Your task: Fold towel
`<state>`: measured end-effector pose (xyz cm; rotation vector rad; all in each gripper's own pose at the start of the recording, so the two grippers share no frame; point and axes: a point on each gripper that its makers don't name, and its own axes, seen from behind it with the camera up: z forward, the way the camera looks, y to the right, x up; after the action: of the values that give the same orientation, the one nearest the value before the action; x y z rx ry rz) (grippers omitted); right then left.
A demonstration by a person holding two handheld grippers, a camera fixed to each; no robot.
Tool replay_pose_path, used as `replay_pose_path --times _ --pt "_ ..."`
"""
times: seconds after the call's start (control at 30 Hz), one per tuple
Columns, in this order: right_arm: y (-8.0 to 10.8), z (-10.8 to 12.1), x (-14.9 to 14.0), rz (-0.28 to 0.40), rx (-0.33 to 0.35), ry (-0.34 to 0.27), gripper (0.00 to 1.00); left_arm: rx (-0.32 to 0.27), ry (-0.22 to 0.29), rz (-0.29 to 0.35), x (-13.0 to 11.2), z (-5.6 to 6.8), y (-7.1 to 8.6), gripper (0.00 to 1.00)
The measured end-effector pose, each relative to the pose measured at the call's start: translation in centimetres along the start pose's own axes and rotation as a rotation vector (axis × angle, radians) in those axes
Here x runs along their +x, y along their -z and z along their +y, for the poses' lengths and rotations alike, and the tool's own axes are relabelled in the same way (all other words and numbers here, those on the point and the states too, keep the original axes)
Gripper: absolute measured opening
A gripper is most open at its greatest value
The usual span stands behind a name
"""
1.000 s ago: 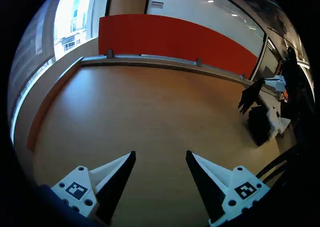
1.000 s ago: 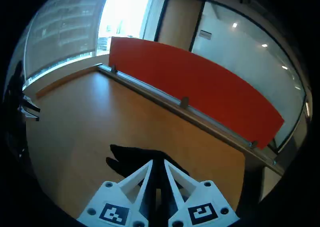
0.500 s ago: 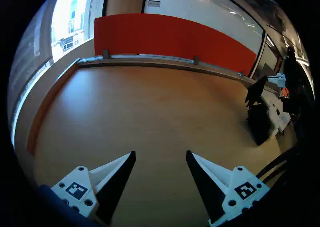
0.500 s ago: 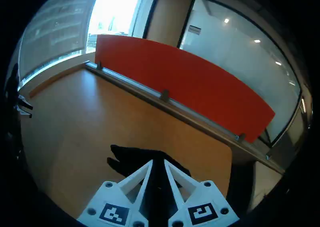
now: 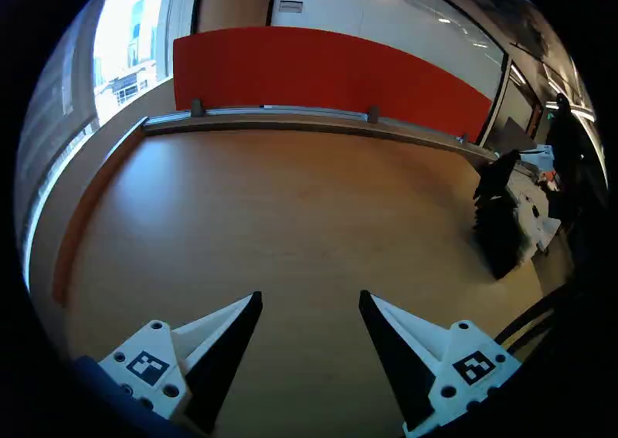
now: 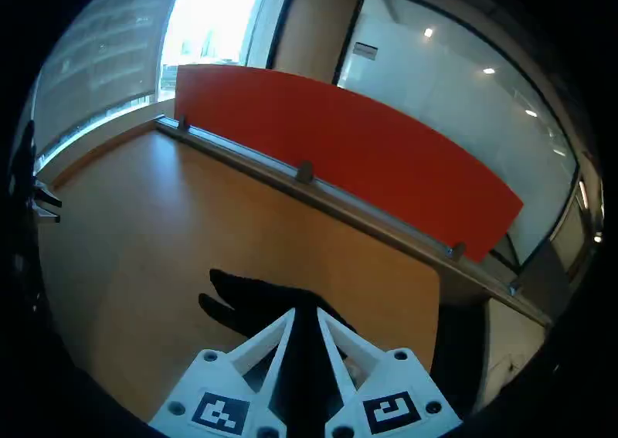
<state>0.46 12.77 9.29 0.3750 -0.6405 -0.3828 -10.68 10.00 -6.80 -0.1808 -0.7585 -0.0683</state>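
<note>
A black towel (image 6: 246, 305) hangs bunched from my right gripper (image 6: 305, 319), whose fingers are shut on it, above the wooden table (image 6: 154, 222). In the left gripper view the same towel (image 5: 498, 222) is a dark crumpled mass at the table's far right edge, with the right gripper's white body (image 5: 539, 215) just behind it. My left gripper (image 5: 309, 296) stands open low over the bare table (image 5: 293, 206), with nothing between its fingers and well apart from the towel.
A red divider panel (image 5: 324, 71) on a metal rail (image 5: 270, 115) closes the table's far side. A raised wooden ledge (image 5: 85, 206) and windows run along the left. Glass walls stand behind the panel. A dark figure (image 5: 568, 152) is at the far right.
The right gripper has swung a little with the towel still held, and the towel's loose corner has drawn in toward the gripper. The left gripper has turned slightly and stays open.
</note>
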Motion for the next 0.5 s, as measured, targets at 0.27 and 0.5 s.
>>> replay_pose_path --times 0.27,0.5 --pt "1.6 0.8 -3.2 -0.034 -0.020 -0.022 0.04 -0.004 -0.010 -0.002 -0.1 0.1 0.2 0.93" --pt "3.3 1.2 -7.2 -0.076 -0.044 -0.058 0.04 -0.011 -0.022 -0.007 -0.3 0.4 0.1 0.93"
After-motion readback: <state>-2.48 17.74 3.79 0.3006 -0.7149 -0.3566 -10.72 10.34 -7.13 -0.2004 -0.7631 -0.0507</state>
